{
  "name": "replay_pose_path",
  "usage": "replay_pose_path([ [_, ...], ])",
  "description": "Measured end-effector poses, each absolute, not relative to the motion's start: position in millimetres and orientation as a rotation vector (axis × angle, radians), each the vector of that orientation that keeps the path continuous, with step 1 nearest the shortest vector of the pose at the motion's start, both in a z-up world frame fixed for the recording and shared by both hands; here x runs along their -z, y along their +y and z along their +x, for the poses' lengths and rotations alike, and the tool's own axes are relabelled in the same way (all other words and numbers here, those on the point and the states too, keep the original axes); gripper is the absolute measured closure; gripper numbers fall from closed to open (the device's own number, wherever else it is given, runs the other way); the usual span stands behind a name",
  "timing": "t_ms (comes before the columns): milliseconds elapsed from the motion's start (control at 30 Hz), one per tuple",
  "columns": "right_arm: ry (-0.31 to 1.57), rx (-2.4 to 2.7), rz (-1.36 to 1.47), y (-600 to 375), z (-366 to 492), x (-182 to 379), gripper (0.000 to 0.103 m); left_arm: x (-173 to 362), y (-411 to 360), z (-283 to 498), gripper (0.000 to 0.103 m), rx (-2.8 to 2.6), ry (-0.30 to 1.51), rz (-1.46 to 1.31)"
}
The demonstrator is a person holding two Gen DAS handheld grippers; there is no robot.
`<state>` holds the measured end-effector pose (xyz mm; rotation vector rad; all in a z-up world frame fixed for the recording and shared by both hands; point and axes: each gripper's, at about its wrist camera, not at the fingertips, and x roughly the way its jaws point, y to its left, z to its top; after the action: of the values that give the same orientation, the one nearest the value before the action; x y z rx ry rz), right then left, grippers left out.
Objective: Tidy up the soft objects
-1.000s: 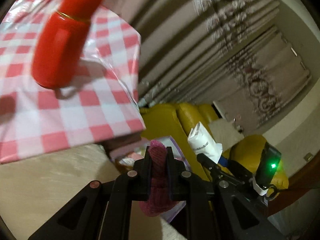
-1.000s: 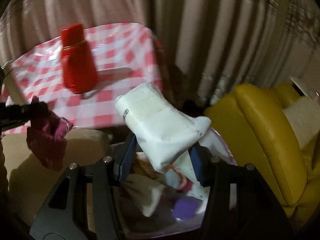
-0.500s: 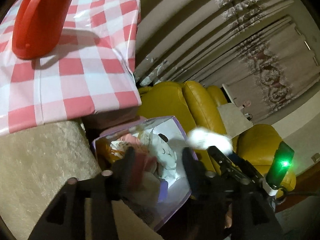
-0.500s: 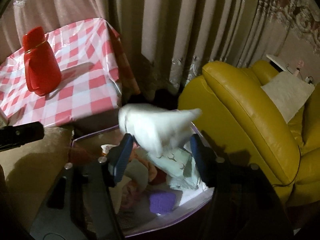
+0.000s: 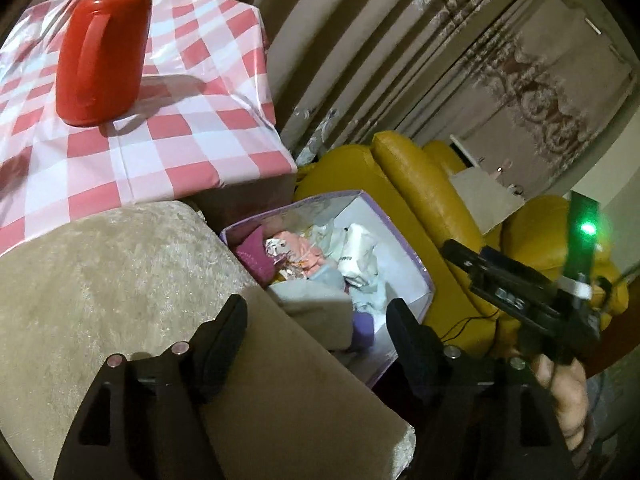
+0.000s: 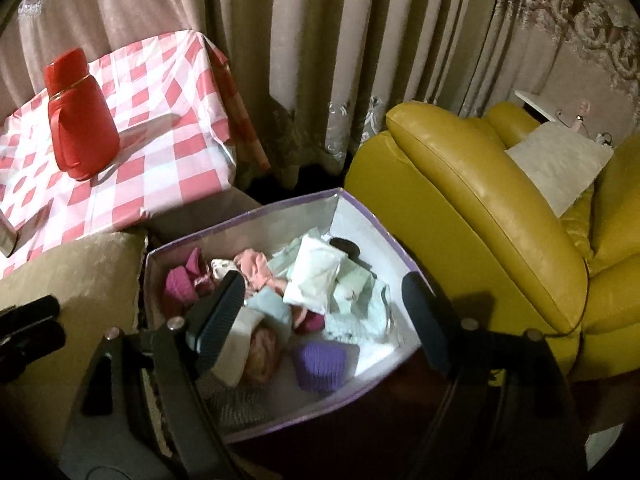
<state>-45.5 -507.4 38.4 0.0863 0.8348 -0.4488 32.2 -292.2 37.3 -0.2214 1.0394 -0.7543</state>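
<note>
Both grippers stand with jaws wide apart and nothing between them, having just been opening. Right gripper (image 6: 320,300) hangs over the box (image 6: 240,220), a purple-edged carton with pale inner walls, and looks down into it. Left gripper (image 5: 316,320) hangs at the box's near left, partly over the beige cushion (image 5: 100,280) that sits against the box's left side; in its view the right gripper (image 5: 520,292) shows as a dark bar with a green light (image 5: 586,228), held by a hand (image 5: 568,392).

Inside the box lies a loose heap of soft things. A white sock (image 6: 316,276) rests on top near the middle, tilted, over pale mint cloth (image 6: 360,308) printed with small marks. A magenta knitted piece (image 6: 180,284) lies in the far left corner, against the wall. Pink cloth (image 6: 256,268) sits between the two, and a purple knitted piece (image 6: 320,364) lies on the box floor near the front. A light blue piece (image 6: 272,308) and a grey-white one (image 6: 232,356) lie beside the right gripper's left finger.

Beyond the cushion stands a table under a red-and-white checked cloth (image 6: 160,120), with a red flask (image 6: 80,120) upright on it. A yellow leather armchair (image 6: 480,220) stands just beside the box's right side, a pale cushion (image 6: 560,160) on its seat. Beige curtains (image 6: 320,40) hang behind everything.
</note>
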Motion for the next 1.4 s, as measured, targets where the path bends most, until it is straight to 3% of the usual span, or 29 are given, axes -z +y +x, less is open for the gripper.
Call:
replay_pose_path([
  [300, 0.825, 0.467, 0.093, -508, -61, -41, 0.02, -35, -302, 31, 0.017, 0.742, 1.044, -0.195],
  [1400, 0.83, 0.47, 0.093, -509, -61, -38, 0.02, -32, -309, 35, 0.013, 0.724, 1.062, -0.172],
])
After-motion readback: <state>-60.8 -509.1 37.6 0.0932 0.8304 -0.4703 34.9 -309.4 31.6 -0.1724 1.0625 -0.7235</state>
